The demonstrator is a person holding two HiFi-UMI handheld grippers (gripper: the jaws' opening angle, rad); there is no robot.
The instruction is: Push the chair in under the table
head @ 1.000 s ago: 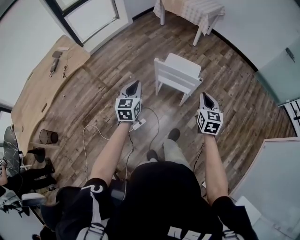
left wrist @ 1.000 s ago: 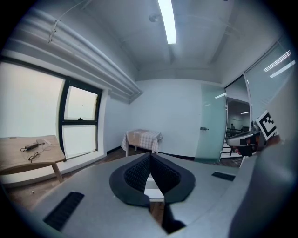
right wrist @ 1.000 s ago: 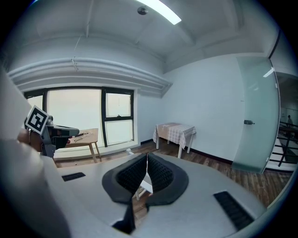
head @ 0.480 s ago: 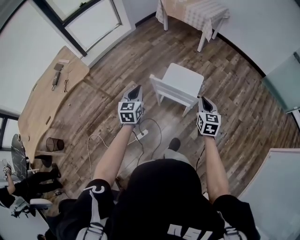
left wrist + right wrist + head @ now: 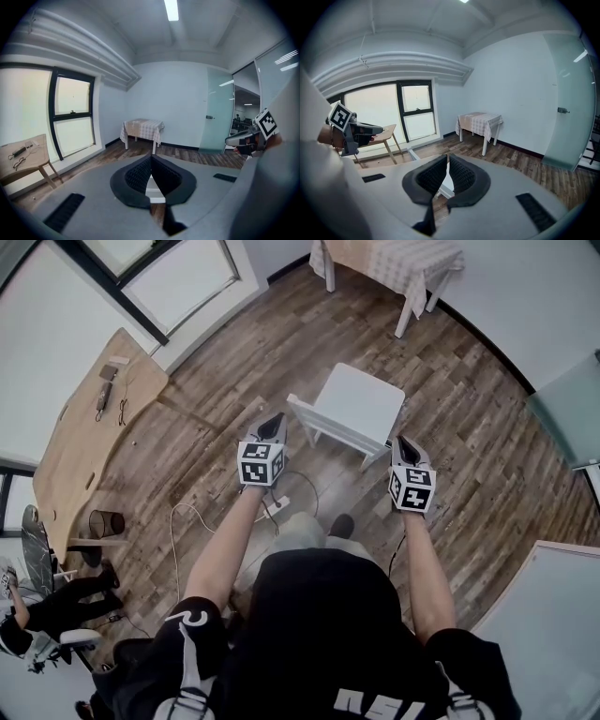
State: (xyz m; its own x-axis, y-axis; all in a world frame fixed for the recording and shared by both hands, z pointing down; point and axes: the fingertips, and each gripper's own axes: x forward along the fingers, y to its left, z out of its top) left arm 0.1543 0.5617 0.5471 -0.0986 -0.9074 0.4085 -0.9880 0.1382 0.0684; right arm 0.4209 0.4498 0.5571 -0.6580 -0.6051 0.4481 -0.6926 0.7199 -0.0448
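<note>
**Room furnishings and floor clutter**

A wood-plank floor runs across the room. Along the left wall stands a light wooden desk with a dark handheld object and a pair of glasses lying on it. A wire wastebasket sits by the desk's near end. A white power strip lies on the floor, and a pale cable loops nearby. A dark-framed window fills the far-left wall, and a frosted glass door stands at the right. A seated person's legs show at lower left.
</note>
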